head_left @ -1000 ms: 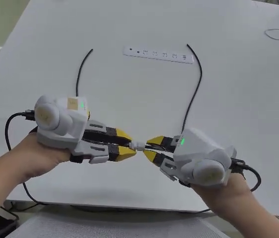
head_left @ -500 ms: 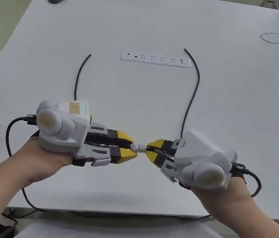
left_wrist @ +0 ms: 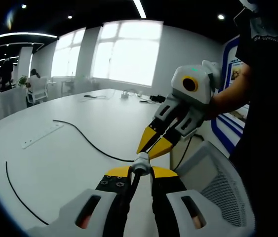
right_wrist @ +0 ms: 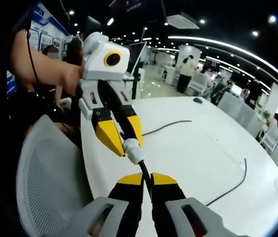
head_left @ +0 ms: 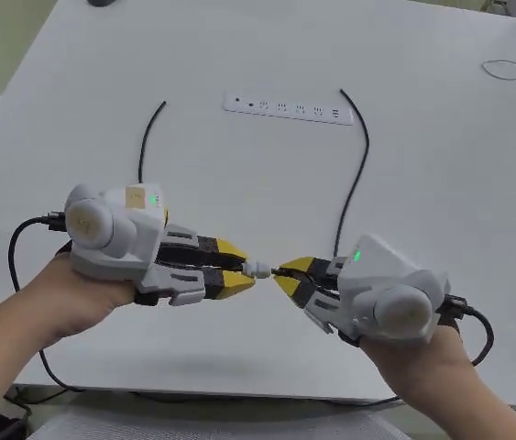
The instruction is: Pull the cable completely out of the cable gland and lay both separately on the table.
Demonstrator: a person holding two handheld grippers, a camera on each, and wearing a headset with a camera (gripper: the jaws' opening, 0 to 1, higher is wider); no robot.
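1. While the left gripper is clamped on the white cable gland, the right gripper pinches the black cable just beside it, both above the near edge of the table.
2. It seems best to draw the hands apart in a straight line along the cable.
3. Regrip near the gland if the cable slips.

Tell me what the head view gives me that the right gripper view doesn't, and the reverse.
Head view: the power strip at the far side of the table, and the person's hand wrapped around the right hand-held gripper. Right gripper view: a close look along its own shut jaws, with the black cable running from between them into the white cable gland. Both: the left hand-held gripper shut on the gland, and loose black cables lying on the table.
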